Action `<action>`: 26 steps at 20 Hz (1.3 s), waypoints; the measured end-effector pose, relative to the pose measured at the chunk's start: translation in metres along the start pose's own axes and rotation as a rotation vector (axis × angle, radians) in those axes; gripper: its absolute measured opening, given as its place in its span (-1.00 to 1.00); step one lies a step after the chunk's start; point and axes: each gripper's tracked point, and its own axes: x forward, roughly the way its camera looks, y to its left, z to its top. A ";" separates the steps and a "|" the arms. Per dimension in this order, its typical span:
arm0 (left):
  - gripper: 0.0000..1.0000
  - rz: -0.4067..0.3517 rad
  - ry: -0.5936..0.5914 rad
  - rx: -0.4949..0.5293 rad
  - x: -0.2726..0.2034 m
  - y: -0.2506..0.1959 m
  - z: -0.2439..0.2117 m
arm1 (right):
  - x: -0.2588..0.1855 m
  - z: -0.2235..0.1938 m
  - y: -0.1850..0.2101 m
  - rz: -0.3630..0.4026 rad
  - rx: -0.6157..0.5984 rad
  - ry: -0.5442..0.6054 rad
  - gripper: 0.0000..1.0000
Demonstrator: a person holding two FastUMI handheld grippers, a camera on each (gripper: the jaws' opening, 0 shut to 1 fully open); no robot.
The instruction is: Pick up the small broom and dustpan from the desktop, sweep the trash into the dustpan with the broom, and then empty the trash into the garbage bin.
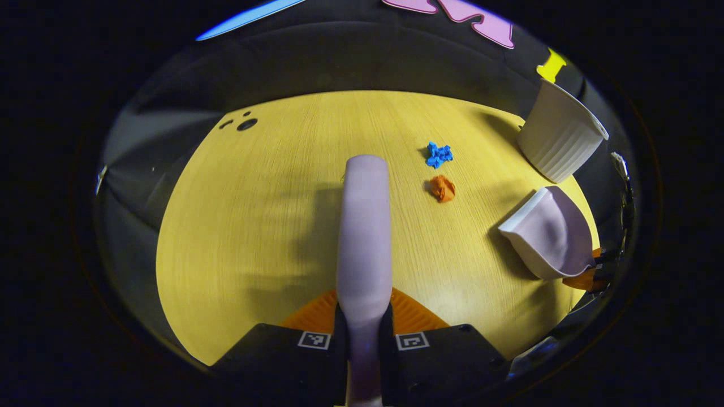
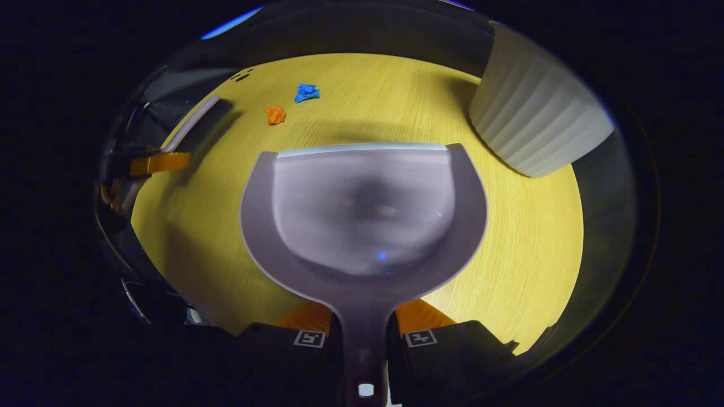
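Broom (image 1: 363, 226) handle sits clamped between our left tongs (image 1: 362, 333), raised above the yellow bench (image 1: 254, 226). Our right tongs (image 2: 363, 333) are closed on the dustpan (image 2: 362, 209) handle, pan held over the bench. Ahead lie blue scrap (image 1: 439, 154) and orange scrap (image 1: 443, 188), apart; the white ribbed bin (image 1: 560, 135) stands beyond. We make out no readable writing.

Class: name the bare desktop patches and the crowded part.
Bare: the wide stretch left of the broom, and the strip between paper scraps and dustpan. Crowded: the corner where the dustpan sits beside the bin.
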 end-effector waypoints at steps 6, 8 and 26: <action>-0.45 -0.023 0.000 0.143 0.034 -0.008 0.059 | -0.002 -0.004 -0.002 0.039 -0.081 0.022 -0.20; -0.45 -0.031 0.015 0.203 0.050 -0.015 0.074 | -0.002 -0.007 -0.006 0.034 -0.139 0.028 -0.28; -0.45 -0.361 0.157 0.612 0.077 -0.125 0.065 | 0.005 -0.010 -0.012 0.083 -0.231 0.033 -0.28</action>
